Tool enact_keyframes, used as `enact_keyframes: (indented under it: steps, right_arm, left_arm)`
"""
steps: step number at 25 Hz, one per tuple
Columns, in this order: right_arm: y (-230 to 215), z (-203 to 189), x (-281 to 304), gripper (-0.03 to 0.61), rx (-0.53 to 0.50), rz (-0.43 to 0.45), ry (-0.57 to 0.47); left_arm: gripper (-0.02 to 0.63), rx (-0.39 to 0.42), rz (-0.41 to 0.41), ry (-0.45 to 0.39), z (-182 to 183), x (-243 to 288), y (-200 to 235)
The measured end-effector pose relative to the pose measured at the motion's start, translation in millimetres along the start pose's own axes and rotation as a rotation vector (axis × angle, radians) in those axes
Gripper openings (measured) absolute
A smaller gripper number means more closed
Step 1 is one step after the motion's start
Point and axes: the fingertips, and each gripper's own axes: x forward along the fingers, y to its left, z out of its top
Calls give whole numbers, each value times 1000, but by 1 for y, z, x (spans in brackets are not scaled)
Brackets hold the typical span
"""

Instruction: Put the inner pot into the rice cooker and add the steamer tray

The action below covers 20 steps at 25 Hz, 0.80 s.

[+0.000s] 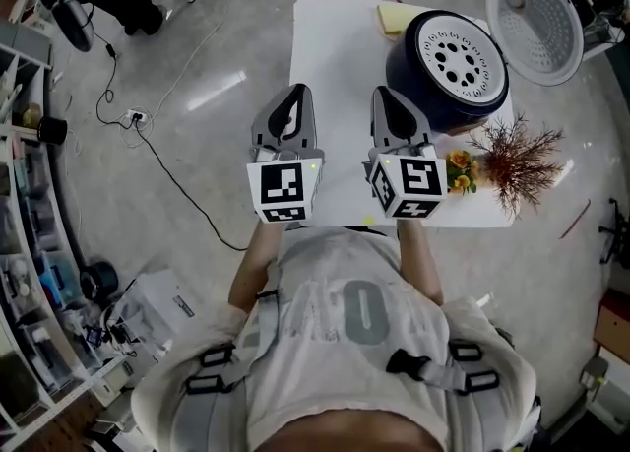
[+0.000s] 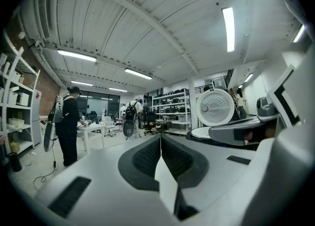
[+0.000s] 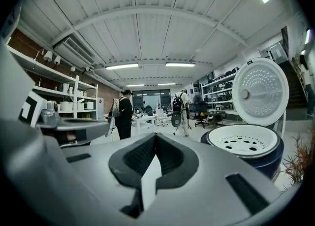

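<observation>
- On the white table point(image 1: 335, 66), what's the status?
- Rice cooker point(image 1: 448, 81) stands with its lid point(image 1: 536, 22) swung open behind it. Steamer tray point(image 1: 461, 54) sits in the cooker's mouth, holes up, and looks level on the rim.
- Inner pot?
- Can't see it, the tray covers the whole opening. No loose pot beside the cooker, so my read is that it's inside, under the tray.
- Grippers?
- Left gripper point(image 1: 298, 89) and right gripper point(image 1: 380, 92) are both on the person's side of the cooker. The right one is close beside the cooker and looks clear of it; the left one is further off. On both, the jaws are pressed together with nothing between them.
- Which step, then?
- Looks past the last one: pot in (judged), tray on. I'd call the task done or nearly so.
- Next move?
- Not much. At most, confirm the tray isn't rocking on the rim. Any reach back in should avoid the dried plant point(image 1: 517, 160) just beside the cooker. Shutting the lid isn't in the task.
</observation>
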Motion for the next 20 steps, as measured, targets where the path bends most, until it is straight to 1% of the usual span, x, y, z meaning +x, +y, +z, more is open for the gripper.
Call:
enact_keyframes:
  steps: [4, 8, 13, 20]
  right_arm:
    - [7, -5, 0, 9, 4, 27, 23]
    - [4, 1, -2, 8, -7, 19, 8]
    - [-4, 4, -4, 8, 3, 13, -8]
    - [-9, 5, 0, 8, -21, 11, -8]
  left_arm:
    - [23, 20, -24, -8, 7, 1, -3]
    - [23, 8, -19, -5, 7, -1, -1]
    - [23, -13, -10, 9, 2, -1, 1]
    - [23, -10, -22, 25, -3, 1, -2]
